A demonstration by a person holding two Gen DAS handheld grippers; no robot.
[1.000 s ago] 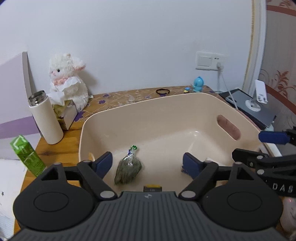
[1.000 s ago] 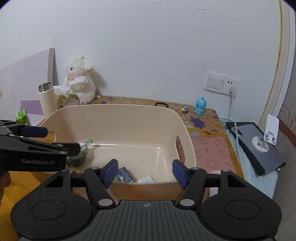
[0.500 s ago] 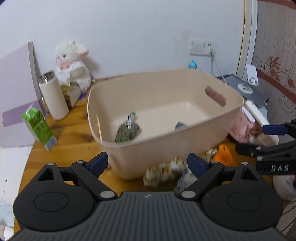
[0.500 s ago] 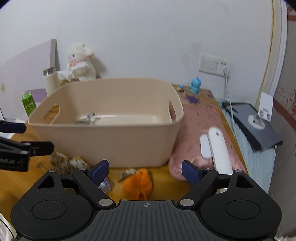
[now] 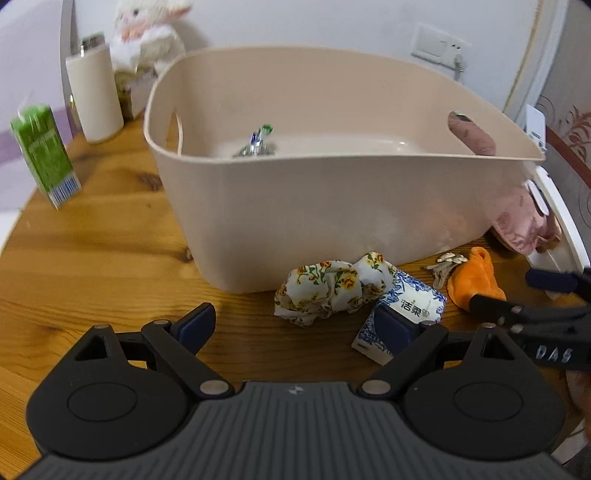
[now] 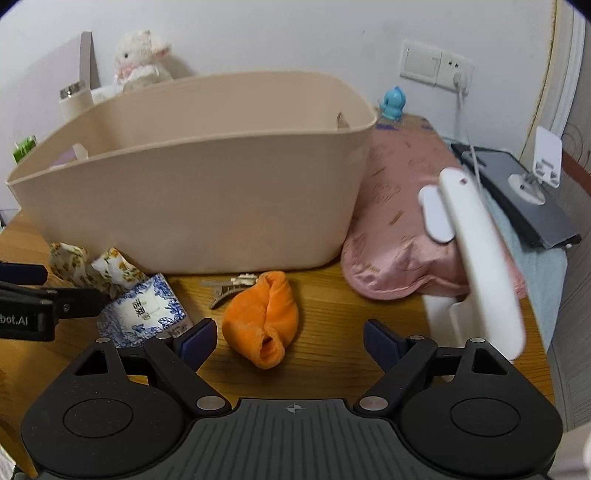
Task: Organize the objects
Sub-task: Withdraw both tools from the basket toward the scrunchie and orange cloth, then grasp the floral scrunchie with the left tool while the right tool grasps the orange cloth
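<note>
Both grippers hang low over the counter's (image 5: 92, 240) near edge, in front of the beige tub (image 5: 332, 206). The left gripper (image 5: 295, 325) has its fingers (image 5: 197, 323) spread wide and holds nothing; its right fingertip overlaps the blue-and-white tissue pack (image 5: 410, 306) in the left view, though I cannot tell whether it touches. The right gripper (image 6: 286, 338) is wide open too, empty, and the orange cloth (image 6: 264, 314) lies on the wood right between its fingertips.

Along the tub's front wall there's a little row of loose things: the floral scrunchie (image 5: 328, 288) touching the tub's base, the tissue pack just beside it toward the near edge, then a hair clip (image 6: 231, 286), then the orange cloth. Inside the tub, only the top of a small wrapped packet (image 5: 258, 142) shows over the rim.

At the tub's right side a pink pouch (image 6: 402, 236) presses against the wall, with a white stand (image 6: 480, 251) leaning over it at the counter's right edge. Beyond that, a dark tablet (image 6: 524, 195) lies flat on a pale blue cloth.

Behind the tub on the left stand a white flask (image 5: 94, 92), a plush lamb (image 5: 146, 33) and a green carton (image 5: 44, 151) near the counter's left edge. A small blue figurine (image 6: 394, 101) sits at the back right, under the wall socket (image 6: 436, 66).
</note>
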